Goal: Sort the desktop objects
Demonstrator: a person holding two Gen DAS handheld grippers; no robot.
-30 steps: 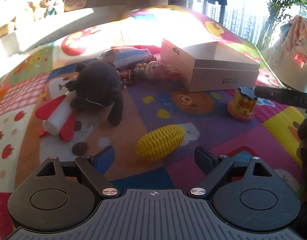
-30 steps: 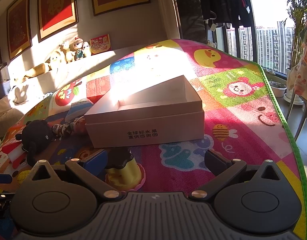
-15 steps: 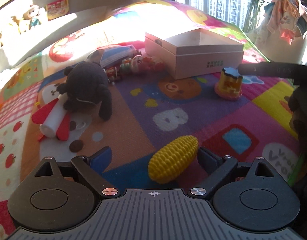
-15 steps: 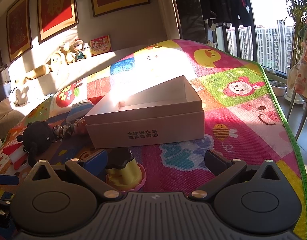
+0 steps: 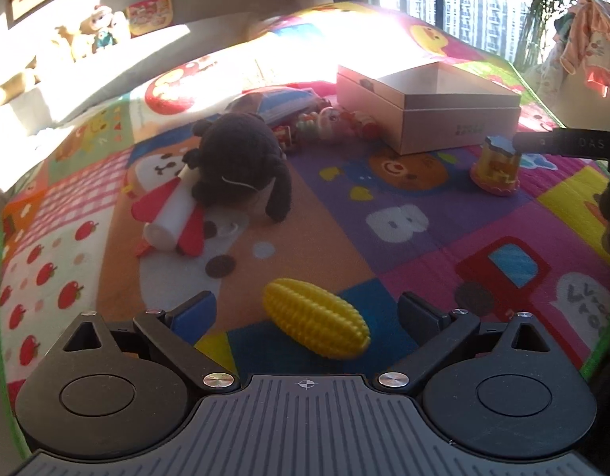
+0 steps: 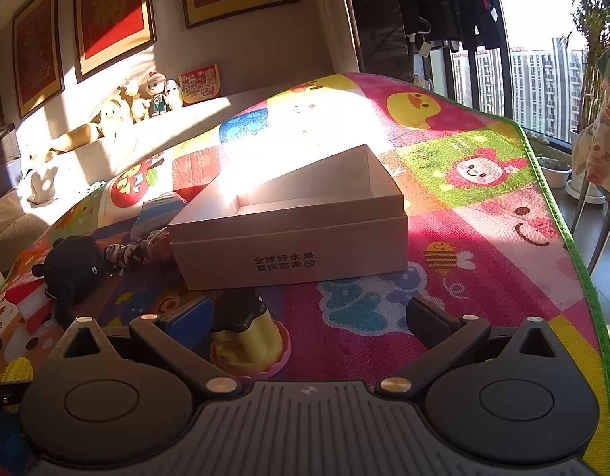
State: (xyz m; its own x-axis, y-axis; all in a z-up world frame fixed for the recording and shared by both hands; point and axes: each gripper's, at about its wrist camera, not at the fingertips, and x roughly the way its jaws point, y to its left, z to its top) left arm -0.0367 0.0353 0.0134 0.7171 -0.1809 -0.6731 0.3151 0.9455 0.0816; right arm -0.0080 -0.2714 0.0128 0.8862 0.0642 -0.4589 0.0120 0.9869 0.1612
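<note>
Left fingers point(image 5: 191, 311) (just opened wider) flank the yellow corn point(image 5: 316, 317), untouched.

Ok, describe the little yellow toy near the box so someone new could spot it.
Find the open white cardboard box on the colourful play mat. Just in front of its printed side stands a small yellow plastic pudding toy with a dark top on a pink scalloped base, the only upright toy there.

Small toys point(image 5: 324, 125) beside box point(image 5: 455, 119): too blurred.
</note>
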